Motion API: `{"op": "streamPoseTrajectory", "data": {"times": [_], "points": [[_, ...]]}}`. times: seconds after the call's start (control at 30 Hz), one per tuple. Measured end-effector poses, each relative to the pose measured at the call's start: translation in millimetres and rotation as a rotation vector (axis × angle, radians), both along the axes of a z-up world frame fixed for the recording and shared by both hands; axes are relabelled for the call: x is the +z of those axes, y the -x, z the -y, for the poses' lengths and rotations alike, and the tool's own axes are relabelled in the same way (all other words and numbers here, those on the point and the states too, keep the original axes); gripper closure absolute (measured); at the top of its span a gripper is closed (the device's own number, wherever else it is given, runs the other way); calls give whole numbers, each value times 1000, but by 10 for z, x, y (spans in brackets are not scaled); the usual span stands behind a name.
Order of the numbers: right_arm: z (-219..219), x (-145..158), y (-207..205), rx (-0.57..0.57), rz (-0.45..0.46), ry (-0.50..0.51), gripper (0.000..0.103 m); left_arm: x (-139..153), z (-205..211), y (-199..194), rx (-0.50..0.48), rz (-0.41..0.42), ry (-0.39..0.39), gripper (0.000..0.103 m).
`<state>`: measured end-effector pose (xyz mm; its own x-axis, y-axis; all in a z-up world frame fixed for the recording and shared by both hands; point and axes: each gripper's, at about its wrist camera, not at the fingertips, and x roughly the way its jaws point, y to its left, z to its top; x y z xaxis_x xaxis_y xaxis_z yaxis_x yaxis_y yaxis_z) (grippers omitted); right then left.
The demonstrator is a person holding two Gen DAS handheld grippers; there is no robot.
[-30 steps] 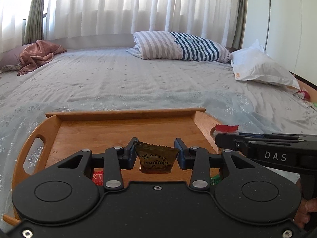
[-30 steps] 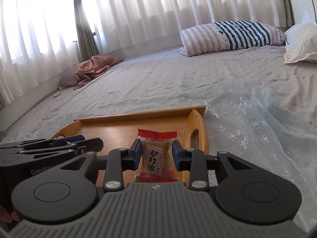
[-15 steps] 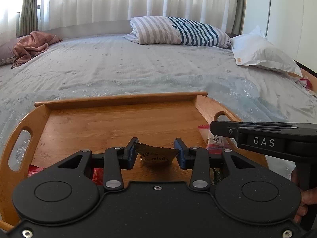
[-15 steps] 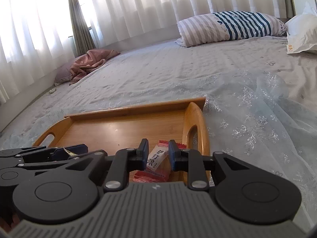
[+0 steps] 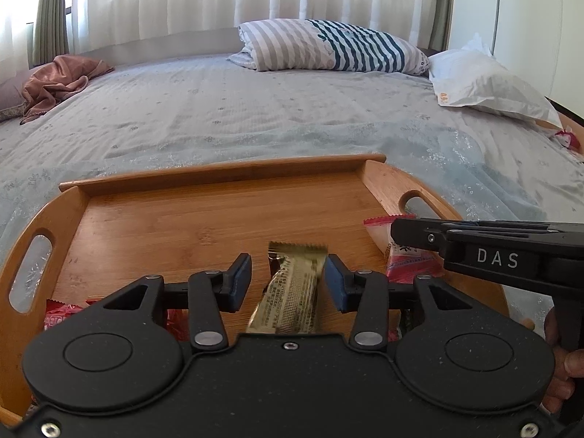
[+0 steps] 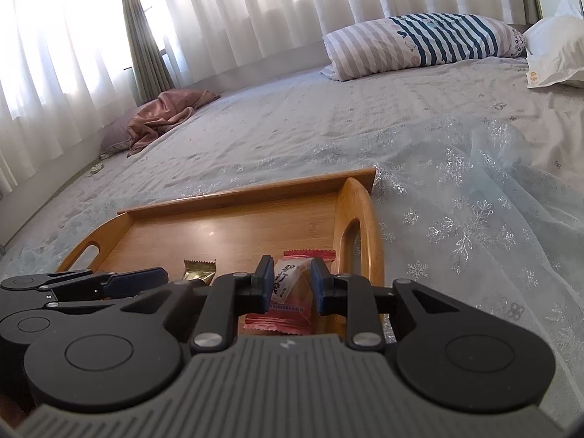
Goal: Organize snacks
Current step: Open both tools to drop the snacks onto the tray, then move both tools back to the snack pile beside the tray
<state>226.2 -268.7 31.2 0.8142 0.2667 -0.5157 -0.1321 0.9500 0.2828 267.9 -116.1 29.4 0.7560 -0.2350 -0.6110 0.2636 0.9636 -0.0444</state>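
Here, the gold snack packet [image 5: 292,292] is seen lying flat on the floor of the wooden tray [image 5: 219,175], between the fingers of the left gripper [image 5: 288,279]. The blue pads are spread with daylight on both sides of the wrapper, so nothing is being pinched by them. The packet's long axis is laid almost along the gripper's own forward line, tilted a little, with its crimped end pointing away toward the tray's far wall.

To its right, the red-and-white snack packet [image 6: 292,288] is found near the tray's right handle, its long axis likewise running forward. It is bracketed by the right gripper [image 6: 292,281], whose pads stand close to its sides; whether they press it cannot be told for certain, though a thin gap seems visible. Both packets are judged set down, side by side and roughly parallel. A straight backward withdrawal along each long axis is called for, so that neither wrapper is dragged.
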Motion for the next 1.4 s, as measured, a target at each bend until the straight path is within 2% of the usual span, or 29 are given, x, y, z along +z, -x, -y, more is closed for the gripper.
{"op": "streamPoseTrajectory", "data": {"times": [0.07, 0.3, 0.37, 0.47, 0.53, 0.67, 0.8, 0.93, 1.07, 1.2, 1.4], "points": [[7, 0, 2, 1, 1, -4, 71, 18, 9, 36, 1, 6, 5, 50], [-2, 53, 81, -1, 15, -2, 70, 97, -4, 238, -6, 25, 3, 50], [-11, 78, 127, -7, 21, -3, 67, 128, -30, 290, 2, 27, 13, 50], [-16, 115, 212, -16, 27, -13, 59, 166, -67, 362, 9, 32, 13, 48], [-31, 145, 275, -18, 29, -9, 44, 185, -91, 423, 11, 37, 6, 46], [-86, 227, 414, -20, 41, 20, 36, 239, -147, 567, 24, 46, -2, 36], [-147, 296, 569, -29, 43, 45, 20, 299, -223, 726, 32, 54, 0, 27], [-242, 313, 724, -34, 30, 80, 15, 326, -302, 894, 39, 47, -17, 22], [-275, 324, 878, -41, 15, 50, 11, 360, -430, 1076, 63, 55, -15, 15], [-312, 345, 1051, -46, 13, 46, 0, 378, -603, 1234, 99, 56, -25, 11], [-406, 336, 1289, -41, -2, 64, 0, 461, -915, 1410, 168, 71, 7, 7]]}}
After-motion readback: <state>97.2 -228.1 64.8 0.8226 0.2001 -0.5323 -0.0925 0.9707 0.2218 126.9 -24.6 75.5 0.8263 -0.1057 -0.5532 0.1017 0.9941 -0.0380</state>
